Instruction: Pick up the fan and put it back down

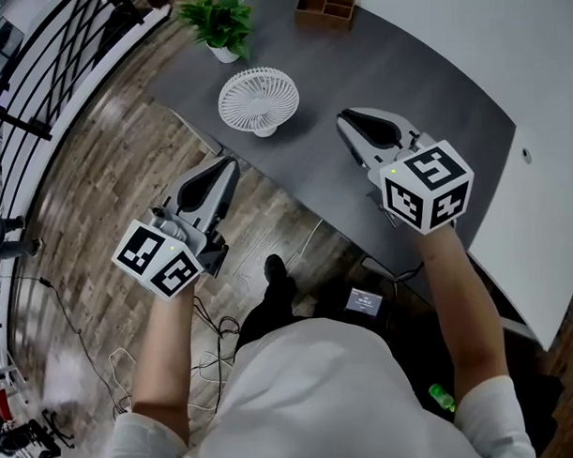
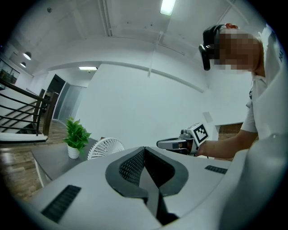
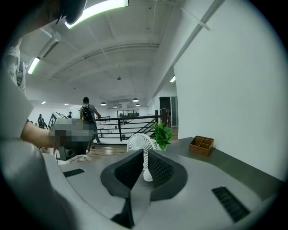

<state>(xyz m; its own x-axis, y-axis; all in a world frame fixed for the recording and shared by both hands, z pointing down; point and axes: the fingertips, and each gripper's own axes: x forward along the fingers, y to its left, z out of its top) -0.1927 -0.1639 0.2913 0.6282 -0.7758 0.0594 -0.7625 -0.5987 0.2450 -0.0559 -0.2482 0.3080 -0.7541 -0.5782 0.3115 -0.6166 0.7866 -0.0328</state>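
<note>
At twelve o'clock on the dark worktop (image 1: 432,87) the white fan (image 1: 258,100) stands upright on its base, touched by nothing. The left gripper (image 1: 230,164) hangs at the fan's seven o'clock, past the worktop's edge, jaws closed and empty. The right gripper (image 1: 346,121) hangs at its four o'clock, jaws all but closed on nothing. I judge no grasp is in hand: a lift calls for jaws opened and brought around the fan's stem.

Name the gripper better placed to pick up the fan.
Right, probably: the right gripper is over the table, the fan straight ahead of its shut jaws; the left gripper hangs beyond the table edge.
</note>
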